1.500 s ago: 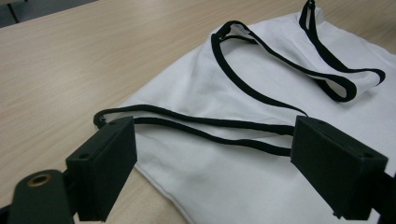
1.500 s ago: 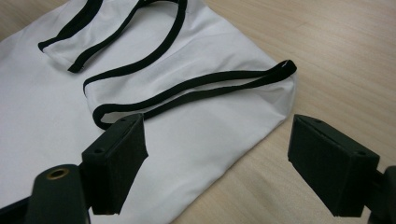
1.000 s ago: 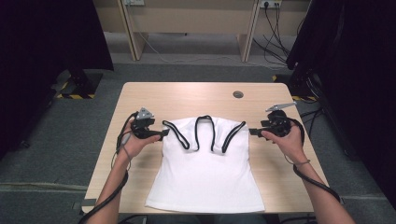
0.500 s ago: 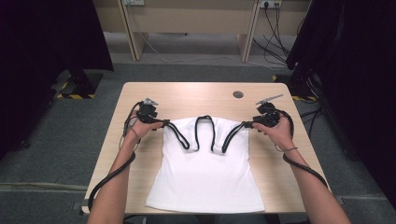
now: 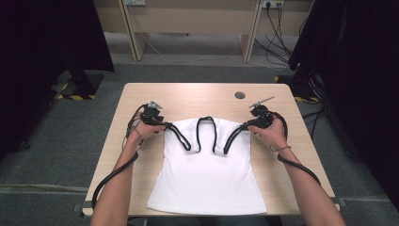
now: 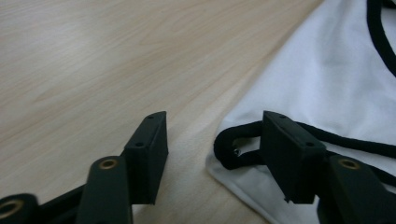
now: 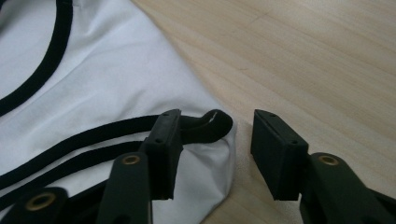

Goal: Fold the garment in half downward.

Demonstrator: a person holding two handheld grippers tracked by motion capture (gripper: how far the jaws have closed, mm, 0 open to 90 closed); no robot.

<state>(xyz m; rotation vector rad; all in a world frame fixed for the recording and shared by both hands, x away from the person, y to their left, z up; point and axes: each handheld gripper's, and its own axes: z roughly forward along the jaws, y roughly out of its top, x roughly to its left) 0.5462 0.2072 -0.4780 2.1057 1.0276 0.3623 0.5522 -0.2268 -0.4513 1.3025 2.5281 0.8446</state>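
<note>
Pale wooden table (image 5: 197, 96) is being covered by a white tank top (image 5: 207, 174) laid flat. Its strap loops are being straddled by the left gripper (image 6: 212, 140) and right gripper (image 7: 215, 140), jaws spread wide, nothing clamped.

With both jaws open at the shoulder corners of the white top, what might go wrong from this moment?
1. The left hand-held gripper stands open with only the black trim loop between its jaws; closing may pinch the trim alone and miss the white top.
2. The right hand-held gripper is open around its corner loop; uneven closing could skew the top.
3. Pulling might drag the top toward the table edge.
</note>
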